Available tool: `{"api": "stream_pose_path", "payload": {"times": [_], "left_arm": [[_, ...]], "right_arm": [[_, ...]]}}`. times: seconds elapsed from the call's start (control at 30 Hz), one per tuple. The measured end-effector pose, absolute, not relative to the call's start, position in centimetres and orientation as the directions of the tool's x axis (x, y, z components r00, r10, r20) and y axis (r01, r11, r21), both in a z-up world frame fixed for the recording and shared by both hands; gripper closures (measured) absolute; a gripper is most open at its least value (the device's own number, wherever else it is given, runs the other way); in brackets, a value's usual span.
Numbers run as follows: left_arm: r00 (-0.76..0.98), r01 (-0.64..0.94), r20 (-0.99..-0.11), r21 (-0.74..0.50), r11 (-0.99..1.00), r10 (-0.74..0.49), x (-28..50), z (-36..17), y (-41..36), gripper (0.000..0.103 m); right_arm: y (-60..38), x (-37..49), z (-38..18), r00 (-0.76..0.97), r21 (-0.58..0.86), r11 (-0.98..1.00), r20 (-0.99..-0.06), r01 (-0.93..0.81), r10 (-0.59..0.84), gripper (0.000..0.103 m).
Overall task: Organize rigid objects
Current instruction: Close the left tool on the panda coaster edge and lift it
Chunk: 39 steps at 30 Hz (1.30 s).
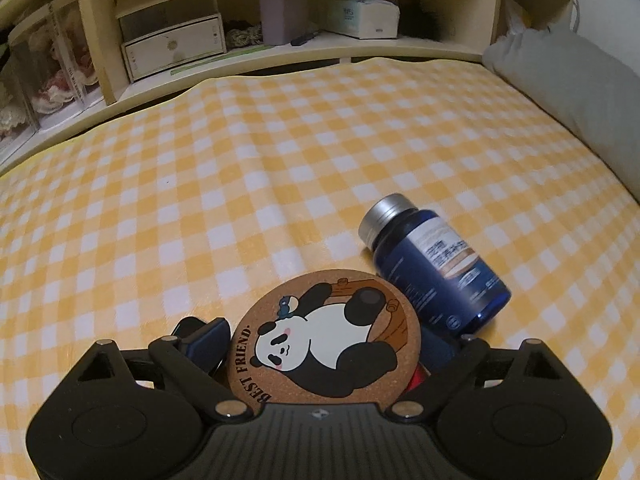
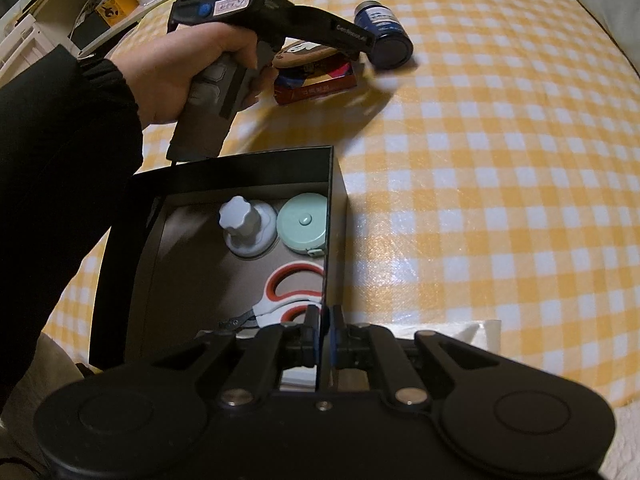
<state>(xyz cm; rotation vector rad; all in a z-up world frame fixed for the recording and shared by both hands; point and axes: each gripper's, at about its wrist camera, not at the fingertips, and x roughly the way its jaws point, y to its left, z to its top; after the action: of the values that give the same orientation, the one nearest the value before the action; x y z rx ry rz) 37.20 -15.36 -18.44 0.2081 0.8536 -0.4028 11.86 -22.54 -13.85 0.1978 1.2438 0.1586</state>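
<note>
surface: yellow-checked cloth [image 1: 280, 152] was spread flat | room: shelves [image 1: 168, 40] at 12, pillow [image 1: 568, 92] at 2 | left gripper [image 1: 324, 344] was clenched on coaster [image 1: 324, 340], bottle [image 1: 436, 264] lying at 1 | right gripper [image 2: 325, 320] was pinched on box [image 2: 332, 216] wall

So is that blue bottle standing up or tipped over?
Tipped over. The blue bottle lies on its side on the checked tablecloth, silver cap pointing sideways.

Matte black gripper [image 2: 325, 328] with silver screws and blue-edged fingers; bare left hand [image 2: 188, 68], black sleeve [image 2: 60, 152].
</note>
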Motion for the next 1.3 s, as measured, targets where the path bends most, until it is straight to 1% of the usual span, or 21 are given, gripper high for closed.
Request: {"api": "stream_pose_path", "payload": {"times": [0.03,0.07,0.17,0.23,0.3,0.33,0.37,0.43,0.5,0.57,0.63,0.73,0.8,1.0,1.13,1.2,1.27,1.3], "left_arm": [[0.586,0.435,-0.760,0.001,0.900,-0.282,37.1,-18.3,-15.2,0.022],[0.591,0.446,-0.750,-0.002,0.895,-0.296,36.8,-17.8,-15.1,0.030],[0.585,0.467,-0.754,0.012,0.884,-0.299,36.1,-16.8,-15.2,0.043],[0.569,0.494,-0.759,0.010,0.869,-0.315,35.6,-16.4,-15.0,0.044],[0.562,0.499,-0.759,-0.005,0.866,-0.328,35.1,-16.2,-14.6,0.044],[0.545,0.502,-0.764,-0.033,0.864,-0.345,35.1,-16.2,-14.2,0.041],[0.519,0.507,-0.774,-0.063,0.860,-0.363,35.0,-16.2,-13.8,0.030],[0.457,0.525,-0.785,-0.140,0.839,-0.417,35.0,-16.3,-12.9,0.014],[0.456,0.536,-0.772,-0.159,0.829,-0.443,34.9,-16.1,-12.0,0.013],[0.497,0.507,-0.758,-0.141,0.851,-0.422,35.0,-16.0,-11.4,0.004],[0.527,0.462,-0.749,-0.145,0.875,-0.402,35.7,-15.9,-11.1,0.002],[0.533,0.396,-0.753,-0.182,0.900,-0.387,37.0,-16.2,-10.9,0.002],[0.536,0.373,-0.760,-0.179,0.910,-0.369,37.5,-16.5,-11.0,0.001],[0.522,0.386,-0.798,-0.095,0.918,-0.303,38.2,-17.9,-13.3,0.000],[0.540,0.386,-0.799,-0.045,0.921,-0.265,37.9,-18.4,-14.4,0.000],[0.549,0.378,-0.794,-0.040,0.925,-0.259,37.8,-18.5,-14.5,0.001],[0.553,0.357,-0.789,-0.065,0.932,-0.267,37.8,-18.3,-14.1,0.004],[0.554,0.348,-0.789,-0.073,0.934,-0.268,37.8,-18.3,-13.9,0.004]], "right_arm": [[-22.5,11.8,-13.9,0.315,0.233,0.972,-0.922,-0.013,0.226,0.097],[-22.5,11.8,-13.8,0.315,0.233,0.972,-0.922,-0.014,0.225,0.097],[-22.5,11.8,-13.8,0.315,0.234,0.972,-0.922,-0.011,0.225,0.097],[-22.5,11.8,-13.9,0.315,0.233,0.972,-0.922,-0.010,0.224,0.097],[-22.3,11.8,-13.9,0.316,0.229,0.973,-0.922,-0.015,0.222,0.097],[-22.3,11.7,-13.9,0.316,0.229,0.973,-0.922,-0.015,0.222,0.097],[-22.3,11.7,-13.9,0.317,0.229,0.973,-0.922,-0.016,0.222,0.097],[-22.3,11.6,-13.8,0.318,0.229,0.973,-0.922,-0.017,0.222,0.097],[-22.4,11.5,-13.8,0.319,0.230,0.973,-0.921,-0.016,0.223,0.097],[-22.4,11.5,-13.7,0.319,0.230,0.973,-0.921,-0.017,0.223,0.097],[-22.4,11.5,-13.7,0.319,0.226,0.974,-0.922,-0.019,0.220,0.097],[-22.3,11.6,-13.6,0.318,0.224,0.974,-0.923,-0.020,0.219,0.097],[-22.3,11.6,-13.6,0.318,0.224,0.974,-0.923,-0.020,0.219,0.097],[-22.5,11.6,-13.6,0.315,0.230,0.973,-0.922,-0.016,0.223,0.097],[-22.4,11.7,-13.6,0.315,0.228,0.974,-0.923,-0.018,0.222,0.097],[-22.3,11.7,-13.7,0.315,0.223,0.975,-0.924,-0.020,0.218,0.097],[-22.3,11.7,-13.7,0.315,0.224,0.974,-0.924,-0.018,0.219,0.097],[-22.3,11.7,-13.7,0.315,0.225,0.974,-0.923,-0.018,0.219,0.097]]}}
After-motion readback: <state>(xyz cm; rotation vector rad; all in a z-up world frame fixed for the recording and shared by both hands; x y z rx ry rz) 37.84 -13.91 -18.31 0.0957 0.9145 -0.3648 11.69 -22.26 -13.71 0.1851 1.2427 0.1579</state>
